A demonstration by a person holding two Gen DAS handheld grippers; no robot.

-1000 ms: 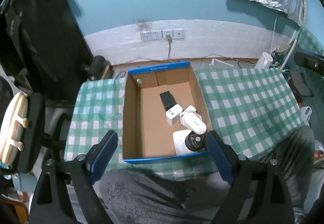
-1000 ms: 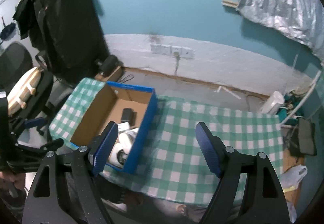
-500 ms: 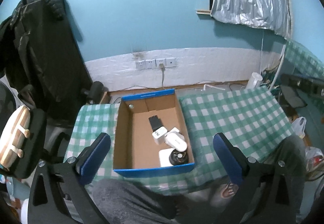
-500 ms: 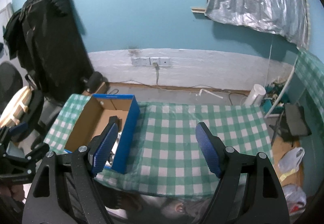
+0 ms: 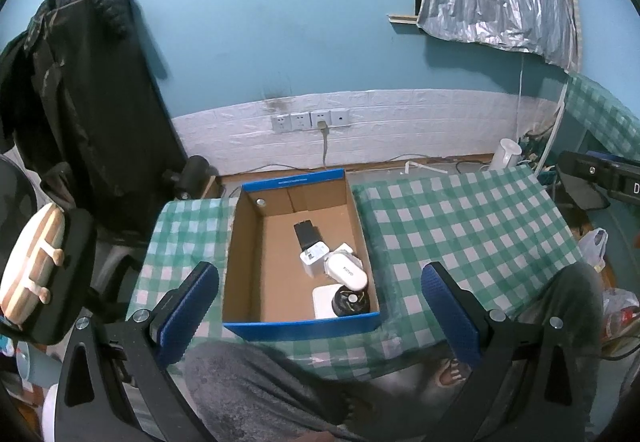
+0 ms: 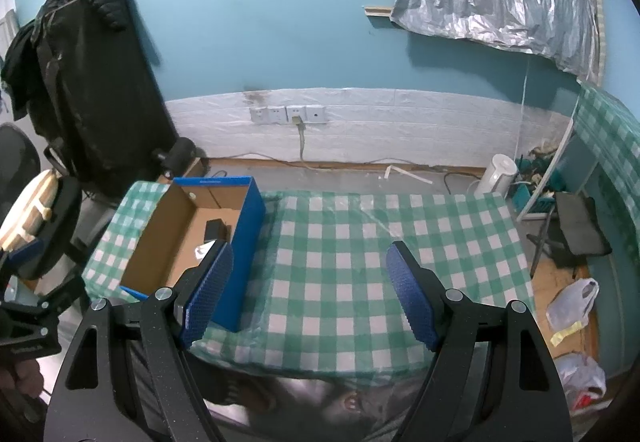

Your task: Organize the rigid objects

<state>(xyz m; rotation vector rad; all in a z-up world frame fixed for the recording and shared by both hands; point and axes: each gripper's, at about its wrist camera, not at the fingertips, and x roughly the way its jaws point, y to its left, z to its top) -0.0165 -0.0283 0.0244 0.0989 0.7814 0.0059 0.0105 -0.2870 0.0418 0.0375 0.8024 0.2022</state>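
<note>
A blue-edged cardboard box (image 5: 244, 254) stands on the left part of a green checked table (image 5: 460, 230). Along its right side lie a black block (image 5: 307, 233), a white charger (image 5: 314, 261), a white oblong device (image 5: 347, 273), a white flat square (image 5: 323, 301) and a black round thing (image 5: 352, 302). My left gripper (image 5: 320, 316) is open and empty, held high above the box's near edge. My right gripper (image 6: 310, 300) is open and empty above the table's near half; the box (image 6: 246, 226) is to its left.
The person's grey-trousered legs (image 5: 260, 390) are below the table's near edge. A black coat (image 5: 80, 102) and a chair (image 5: 36, 270) stand to the left. Wall sockets (image 5: 310, 121) are at the back. A white cylinder (image 6: 498, 174) and plastic bags (image 6: 572, 302) are on the floor, right.
Both grippers have risen and pulled back from the table, so the box and table look smaller. Both stay open and empty. The things in the box have not moved.
</note>
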